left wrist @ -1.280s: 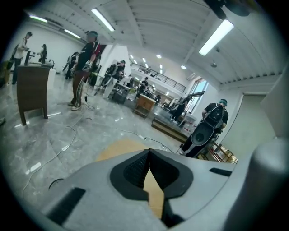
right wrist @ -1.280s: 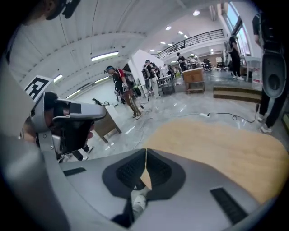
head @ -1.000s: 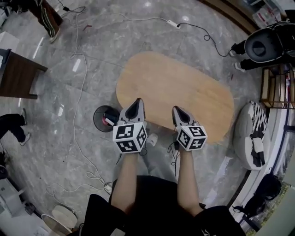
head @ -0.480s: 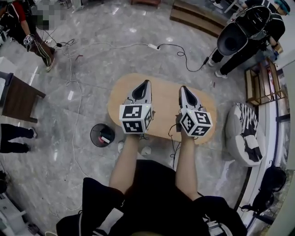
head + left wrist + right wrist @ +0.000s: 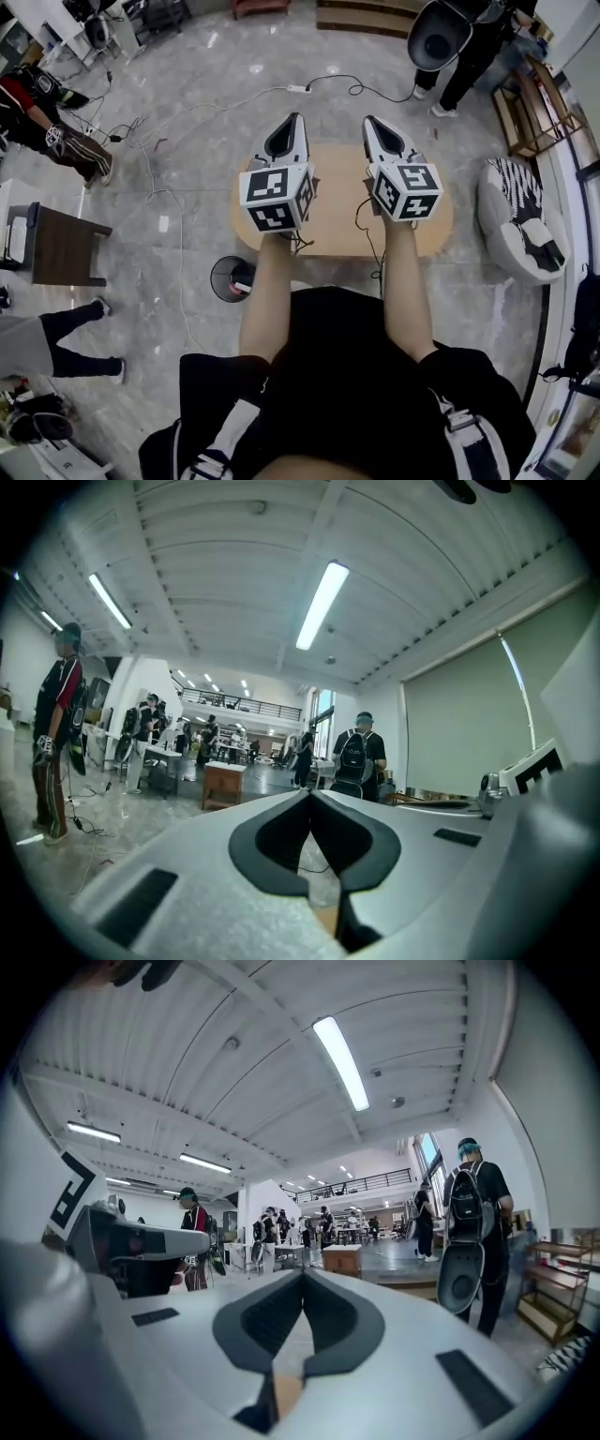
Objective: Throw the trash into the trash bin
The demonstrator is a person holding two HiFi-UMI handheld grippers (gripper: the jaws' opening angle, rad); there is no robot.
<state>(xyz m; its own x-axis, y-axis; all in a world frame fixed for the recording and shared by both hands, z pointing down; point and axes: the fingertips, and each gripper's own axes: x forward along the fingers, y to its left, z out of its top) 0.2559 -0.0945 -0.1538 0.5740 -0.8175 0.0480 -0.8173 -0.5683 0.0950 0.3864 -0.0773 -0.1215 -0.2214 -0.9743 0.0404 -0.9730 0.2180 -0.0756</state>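
Note:
A black round trash bin [image 5: 232, 278] stands on the floor at the left end of the oval wooden table [image 5: 335, 202], with something red and white inside it. I hold both grippers out level, side by side, high above the table. My left gripper [image 5: 296, 118] is shut with nothing between its fingers; its tips meet in the left gripper view [image 5: 309, 795]. My right gripper [image 5: 367, 121] is also shut and empty, its tips touching in the right gripper view [image 5: 302, 1275]. No loose trash shows on the table.
Cables and a power strip [image 5: 299, 89] lie on the grey marble floor beyond the table. A dark wooden side table [image 5: 61, 248] stands at the left, a striped cushion seat [image 5: 525, 230] at the right. People stand around the edges of the room.
Both grippers have risen and levelled out, still side by side and shut. The table and bin now lie farther below them.

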